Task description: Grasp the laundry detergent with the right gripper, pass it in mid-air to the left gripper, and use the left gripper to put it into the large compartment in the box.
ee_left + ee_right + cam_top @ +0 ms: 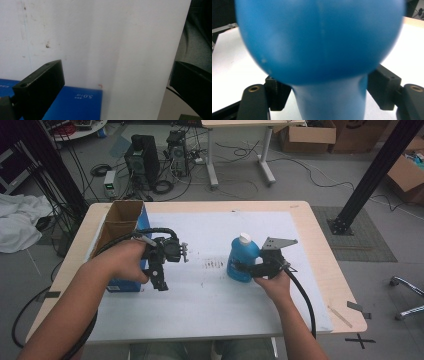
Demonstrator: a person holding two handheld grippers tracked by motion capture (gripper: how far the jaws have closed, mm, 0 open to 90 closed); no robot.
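Note:
A blue bottle (242, 259) with a white cap stands upright on the white table cover, right of centre. My right gripper (246, 268) comes at it from the right, and its black jaws close on the lower body. In the right gripper view the bottle (319, 37) bulges above the jaws, and both pads touch its narrower part; my right gripper (329, 100) is shut on it. My left gripper (161, 284) is held beside an open blue box (122, 227), pointing toward the near table edge. Its jaws stand wide apart over bare cover in the left gripper view (117, 75).
The open box with its brown cardboard inside stands at the table's left; its blue corner (75, 105) lies under my left jaw. The white cover (210, 300) has faint marks at the centre. Beyond the table are computer cases, cables, boxes and a black post.

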